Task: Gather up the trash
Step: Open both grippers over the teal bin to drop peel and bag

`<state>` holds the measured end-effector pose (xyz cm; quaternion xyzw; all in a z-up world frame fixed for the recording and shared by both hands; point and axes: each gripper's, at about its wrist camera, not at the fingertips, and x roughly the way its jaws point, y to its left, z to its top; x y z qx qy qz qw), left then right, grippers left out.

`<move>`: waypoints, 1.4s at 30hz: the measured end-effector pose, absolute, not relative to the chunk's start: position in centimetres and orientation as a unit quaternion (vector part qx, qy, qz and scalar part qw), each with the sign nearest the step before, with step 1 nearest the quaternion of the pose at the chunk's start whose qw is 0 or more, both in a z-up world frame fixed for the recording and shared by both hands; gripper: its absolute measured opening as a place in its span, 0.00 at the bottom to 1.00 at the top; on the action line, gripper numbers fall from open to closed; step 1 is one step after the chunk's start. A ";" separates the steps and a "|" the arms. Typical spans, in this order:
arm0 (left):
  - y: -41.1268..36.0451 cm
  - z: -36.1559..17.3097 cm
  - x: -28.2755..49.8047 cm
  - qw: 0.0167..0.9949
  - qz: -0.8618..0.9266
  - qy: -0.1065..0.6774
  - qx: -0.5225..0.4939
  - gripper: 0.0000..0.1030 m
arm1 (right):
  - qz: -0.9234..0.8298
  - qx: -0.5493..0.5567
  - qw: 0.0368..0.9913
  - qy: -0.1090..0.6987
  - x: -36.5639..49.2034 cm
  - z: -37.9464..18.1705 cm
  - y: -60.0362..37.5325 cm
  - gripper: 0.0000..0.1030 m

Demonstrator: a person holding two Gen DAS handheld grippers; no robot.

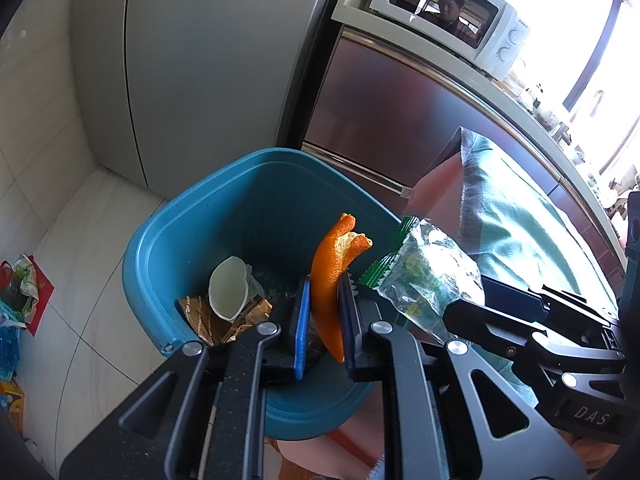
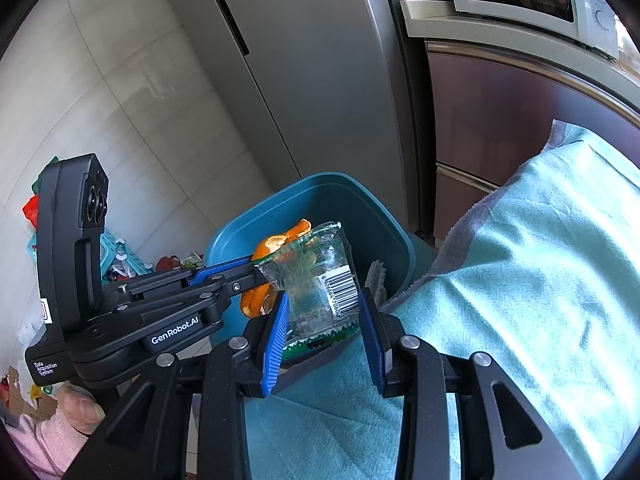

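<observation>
Above the open blue bin [image 1: 180,240] my left gripper [image 1: 325,280] is shut on a long strip of orange peel [image 1: 326,272], which stands upright between the blue pads. Just to its right, my right gripper [image 1: 464,306] holds a crinkled clear-and-green snack wrapper [image 1: 432,276]. In the right wrist view the wrapper [image 2: 320,292], barcode showing, sits pinched between the pads of my right gripper [image 2: 324,294] over the bin [image 2: 360,208]. My left gripper [image 2: 260,270] reaches in from the left with the peel [image 2: 276,244]. A white paper cup [image 1: 228,292] and a gold wrapper [image 1: 204,320] lie inside the bin.
A teal cloth [image 2: 520,280] covers the surface beside the bin on the right. A grey fridge [image 1: 200,60], a steel cabinet [image 1: 380,112] and a microwave [image 1: 448,12] stand behind. Bags and a basket clutter the tiled floor [image 1: 24,300] at the left.
</observation>
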<state>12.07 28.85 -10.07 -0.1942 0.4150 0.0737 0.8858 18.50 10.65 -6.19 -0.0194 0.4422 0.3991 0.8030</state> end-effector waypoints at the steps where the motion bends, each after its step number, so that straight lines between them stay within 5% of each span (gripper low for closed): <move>1: 28.9 -10.2 12.2 0.885 0.074 0.416 -0.194 0.14 | 0.399 -0.020 0.803 0.443 18.5 -6.2 10.7 0.32; 23: 29.7 -12.4 13.5 0.873 0.082 0.435 -0.207 0.17 | 0.381 -0.044 0.801 0.460 18.1 -6.1 13.0 0.38; 37: 29.9 -10.5 10.7 0.893 0.076 0.398 -0.195 0.49 | 0.387 -0.007 0.811 0.439 17.0 -5.3 9.2 0.49; 42: 28.4 -8.4 9.0 0.913 0.064 0.366 -0.172 0.70 | 0.382 0.009 0.826 0.415 15.8 -3.9 6.3 0.61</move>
